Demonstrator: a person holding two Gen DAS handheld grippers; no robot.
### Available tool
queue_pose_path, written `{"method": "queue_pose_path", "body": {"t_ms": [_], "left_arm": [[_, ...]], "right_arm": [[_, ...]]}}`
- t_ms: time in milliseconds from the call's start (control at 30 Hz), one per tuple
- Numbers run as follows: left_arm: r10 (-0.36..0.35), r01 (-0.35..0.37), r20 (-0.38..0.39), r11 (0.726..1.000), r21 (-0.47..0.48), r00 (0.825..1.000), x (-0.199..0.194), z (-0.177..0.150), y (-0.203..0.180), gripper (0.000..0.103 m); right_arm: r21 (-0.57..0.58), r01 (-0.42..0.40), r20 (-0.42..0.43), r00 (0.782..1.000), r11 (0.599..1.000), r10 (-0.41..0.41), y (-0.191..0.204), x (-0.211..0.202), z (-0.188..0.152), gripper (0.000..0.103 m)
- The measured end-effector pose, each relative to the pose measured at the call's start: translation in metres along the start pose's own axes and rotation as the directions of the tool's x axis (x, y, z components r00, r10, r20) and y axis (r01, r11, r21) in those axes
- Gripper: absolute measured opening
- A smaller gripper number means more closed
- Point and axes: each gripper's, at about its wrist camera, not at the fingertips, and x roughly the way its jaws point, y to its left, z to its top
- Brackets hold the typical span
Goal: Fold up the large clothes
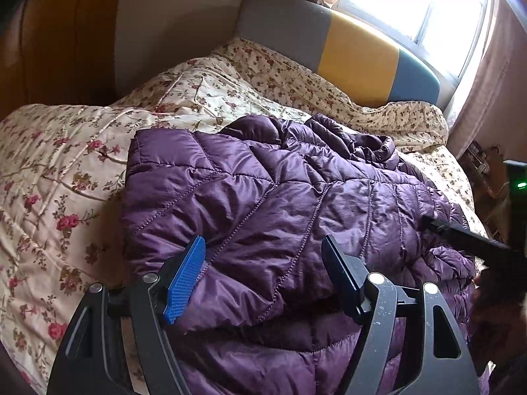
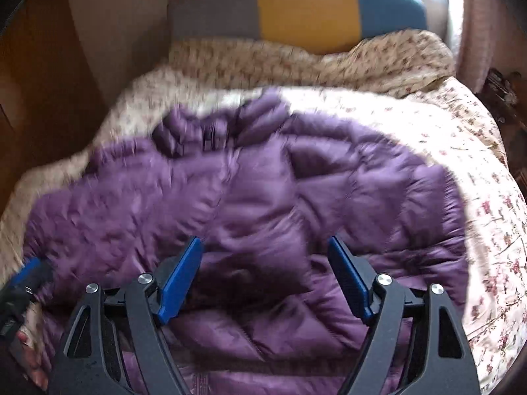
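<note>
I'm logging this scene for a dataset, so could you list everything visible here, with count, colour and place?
puffer jacket: one, purple quilted, lying rumpled on the bed under both grippers
floral quilt: one, cream with red flowers, covering the bed
headboard: one, grey, yellow and blue panels, at the far end of the bed
window: one, bright, behind the headboard
curtain: pinkish, beside the window; count unclear
wooden furniture: brown, far left of the bed, hard to identify
left gripper: black with blue pads, jaws apart over the jacket
right gripper: black with blue pads, jaws apart over the jacket
</note>
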Motion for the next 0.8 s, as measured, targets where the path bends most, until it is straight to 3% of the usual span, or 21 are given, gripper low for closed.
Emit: {"method": "queue_pose_path", "body": {"t_ms": [100,200,333,500,700,800], "left_arm": [[-0.006,0.006,0.007,1.0,-0.001,1.0,-0.001,0.0,0.002,0.073],[-0.007,0.007,0.02,1.0,0.003,1.0,-0.004,0.001,0.003,0.073],[0.002,-0.002,0.029,1.0,0.011,1.0,-0.005,0.003,0.002,0.073],[0.02,-0.02,-0.001,0.999,0.032,1.0,0.008,0.003,-0.006,0.073],[0.068,-0.061,-0.086,0.995,0.085,0.994,0.039,-0.008,-0.016,0.073],[0.082,-0.074,-0.085,0.993,0.089,0.993,0.044,-0.012,-0.016,0.073]], "right_arm": [[0.01,-0.025,-0.019,1.0,1.0,0.025,0.001,0.008,-0.004,0.032],[-0.042,0.004,0.019,1.0,0.999,-0.003,0.004,-0.001,-0.007,0.016],[-0.051,0.098,0.061,0.994,0.994,-0.095,-0.004,-0.016,-0.013,0.014],[-0.015,0.171,0.032,0.985,0.985,-0.17,-0.026,-0.022,-0.029,0.014],[0.005,0.181,-0.001,0.984,0.984,-0.181,-0.036,-0.009,-0.044,0.014],[0.003,0.185,0.005,0.983,0.983,-0.185,-0.035,-0.006,-0.046,0.016]]}}
